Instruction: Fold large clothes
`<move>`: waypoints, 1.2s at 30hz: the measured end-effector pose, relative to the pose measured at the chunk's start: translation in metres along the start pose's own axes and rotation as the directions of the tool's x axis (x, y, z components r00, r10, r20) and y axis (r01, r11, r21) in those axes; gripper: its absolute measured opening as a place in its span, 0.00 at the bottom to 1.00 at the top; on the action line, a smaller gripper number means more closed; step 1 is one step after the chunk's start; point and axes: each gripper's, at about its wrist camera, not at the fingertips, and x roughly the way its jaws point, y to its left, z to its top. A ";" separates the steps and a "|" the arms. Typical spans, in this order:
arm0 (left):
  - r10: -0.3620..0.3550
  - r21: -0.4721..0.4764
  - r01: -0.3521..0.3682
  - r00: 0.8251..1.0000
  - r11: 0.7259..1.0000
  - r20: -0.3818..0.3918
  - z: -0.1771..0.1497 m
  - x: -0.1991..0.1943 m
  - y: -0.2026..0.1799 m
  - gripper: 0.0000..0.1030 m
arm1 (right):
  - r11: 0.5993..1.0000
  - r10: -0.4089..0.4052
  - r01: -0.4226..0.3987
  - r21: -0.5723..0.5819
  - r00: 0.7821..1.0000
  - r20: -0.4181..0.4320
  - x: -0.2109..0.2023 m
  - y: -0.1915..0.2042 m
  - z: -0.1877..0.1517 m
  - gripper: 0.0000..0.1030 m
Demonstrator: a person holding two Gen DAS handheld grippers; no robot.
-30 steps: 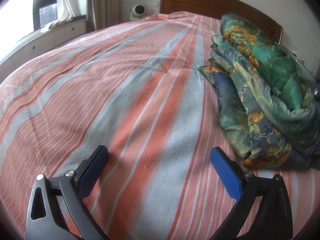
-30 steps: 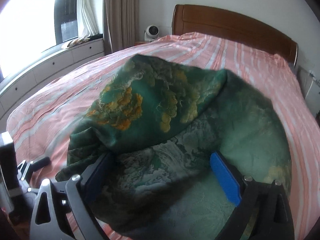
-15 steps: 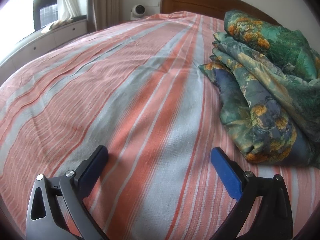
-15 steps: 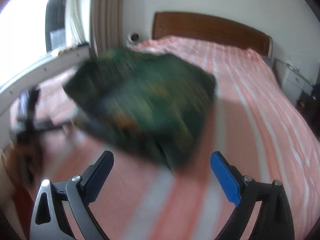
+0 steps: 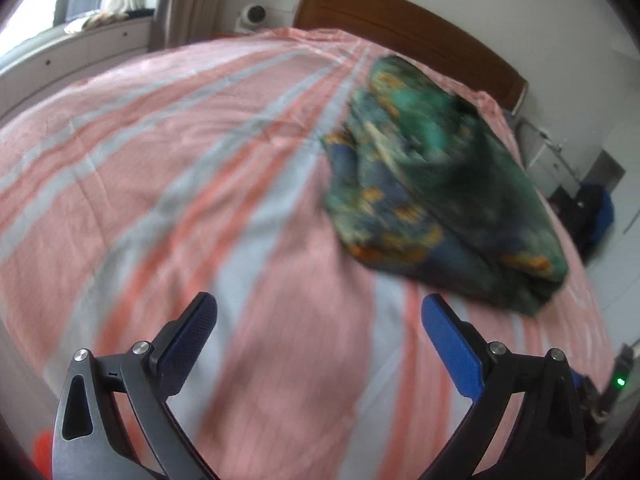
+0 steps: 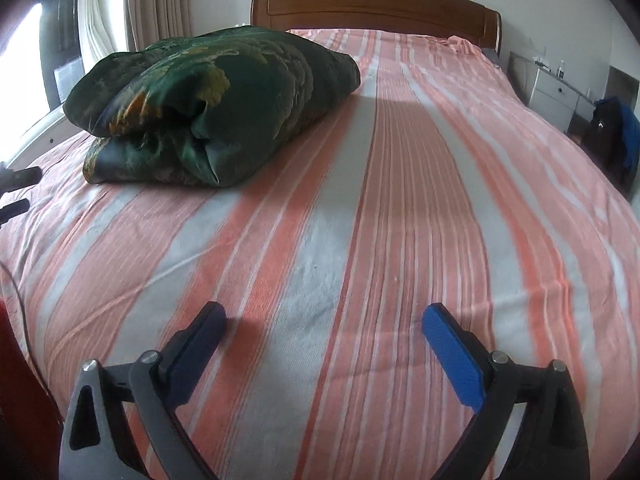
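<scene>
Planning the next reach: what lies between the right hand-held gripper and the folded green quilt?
Only bare striped bedsheet, seen in the right wrist view, between the right hand-held gripper and the folded green quilt.

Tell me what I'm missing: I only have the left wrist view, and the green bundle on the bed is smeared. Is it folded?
Observer: Yes. In the right wrist view the green floral quilt is sharp: a thick folded bundle lying on the striped bedsheet.
Operator: Is the right gripper on it?
Observer: No. The right gripper is over bare sheet, well short of the quilt; its jaws are opening, with nothing between them.
Operator: Anything beside the bed on the far side?
Observer: A white nightstand is there, with a small bottle on top.
</scene>
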 end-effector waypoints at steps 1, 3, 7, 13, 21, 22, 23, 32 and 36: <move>-0.011 -0.003 0.011 1.000 1.000 -0.017 -0.005 0.000 -0.005 0.99 | 1.000 0.000 0.000 -0.006 1.000 0.000 0.001 0.000 -0.001 0.99; -0.036 -0.004 0.036 0.998 0.999 -0.044 -0.014 0.002 -0.016 0.99 | 1.000 0.009 -0.009 -0.002 1.000 0.009 0.005 -0.001 -0.005 0.99; -0.052 0.013 0.053 0.997 0.998 -0.054 -0.022 0.003 -0.038 0.99 | 0.999 0.036 -0.036 0.005 0.999 0.035 0.007 -0.004 -0.008 1.00; 0.006 0.031 -0.005 0.998 1.000 -0.056 -0.030 0.014 -0.052 0.99 | 0.999 0.041 -0.041 -0.012 0.998 0.042 0.006 -0.001 -0.013 1.00; 0.143 0.161 -0.128 0.986 0.978 -0.080 -0.047 0.030 -0.065 0.99 | 0.999 0.040 -0.039 -0.026 0.998 0.051 0.005 0.000 -0.015 1.00; 0.162 0.175 -0.146 0.984 0.974 -0.079 -0.048 0.031 -0.066 0.99 | 0.999 0.040 -0.038 -0.026 0.998 0.051 0.004 0.001 -0.016 1.00; 0.191 0.194 -0.173 0.979 0.966 -0.077 -0.050 0.031 -0.067 0.99 | 0.999 0.040 -0.039 -0.027 0.998 0.050 0.004 0.001 -0.016 1.00; -0.053 0.118 0.055 0.998 0.991 -0.020 0.006 -0.015 -0.066 0.95 | 0.999 0.035 -0.034 -0.030 0.998 0.054 0.005 0.002 -0.016 1.00; -0.241 0.121 0.236 0.970 0.964 0.023 0.089 -0.032 -0.075 0.97 | 0.999 0.034 -0.032 -0.031 0.998 0.056 0.004 0.002 -0.017 1.00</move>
